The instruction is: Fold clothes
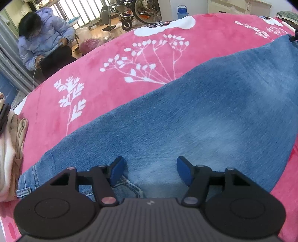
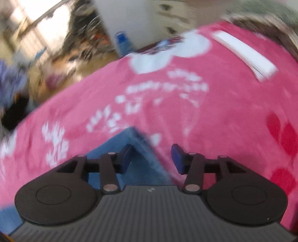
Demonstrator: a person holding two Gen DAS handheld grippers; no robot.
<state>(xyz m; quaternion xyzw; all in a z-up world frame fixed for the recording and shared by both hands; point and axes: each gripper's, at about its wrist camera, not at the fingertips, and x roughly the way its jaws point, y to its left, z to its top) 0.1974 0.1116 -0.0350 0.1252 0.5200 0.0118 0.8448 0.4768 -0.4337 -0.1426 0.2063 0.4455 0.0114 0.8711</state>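
Observation:
Blue jeans [image 1: 204, 111] lie flat across a pink blanket [image 1: 115, 55] with white flower prints. My left gripper [image 1: 150, 170] is open just above the waist end of the jeans, near a pocket seam, with nothing between its blue pads. In the blurred right wrist view, my right gripper [image 2: 150, 158] is open over a corner of the jeans [image 2: 136, 147]; the hem edge runs between its fingers without being pinched. The pink blanket [image 2: 204, 115] fills the rest of that view.
A stack of folded beige and white clothes [image 1: 9, 154] sits at the left edge of the bed. A person in a lilac jacket [image 1: 42, 39] sits beyond the bed. A white flat object [image 2: 244, 54] lies on the blanket far right. A blue bottle [image 1: 182, 12] stands behind.

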